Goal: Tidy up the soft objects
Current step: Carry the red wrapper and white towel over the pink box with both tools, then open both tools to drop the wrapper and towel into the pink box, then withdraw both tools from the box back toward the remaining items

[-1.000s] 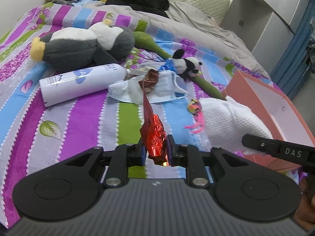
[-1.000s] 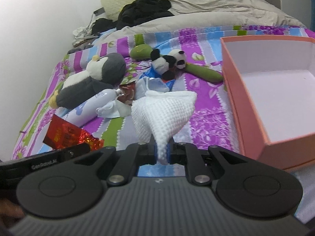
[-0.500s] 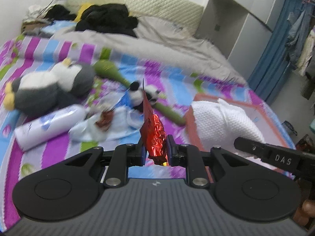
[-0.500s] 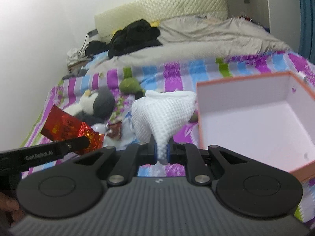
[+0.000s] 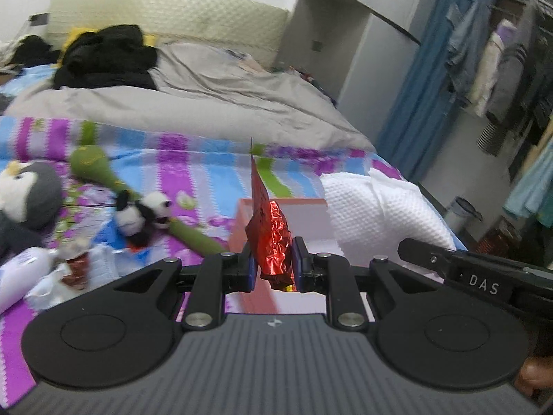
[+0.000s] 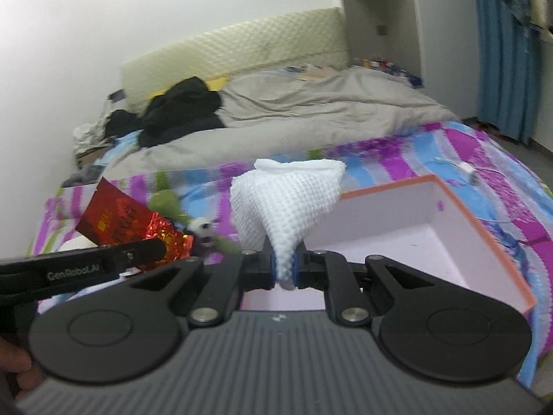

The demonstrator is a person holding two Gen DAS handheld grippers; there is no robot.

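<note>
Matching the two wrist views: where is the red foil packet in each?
Left wrist: red foil packet at centre, pinched in the left hand-held gripper.
Right wrist: packet at left, above the other hand-held gripper's arm.
Shared landmark: pink box.

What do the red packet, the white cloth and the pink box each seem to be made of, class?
Red packet: likely metallised foil, shiny and crinkled, catching highlights.
White cloth: soft woven or knitted fabric, matte, with a waffle texture, draping from the pinch.
Pink box: probably cardboard, matte, with thin straight rigid walls.
</note>
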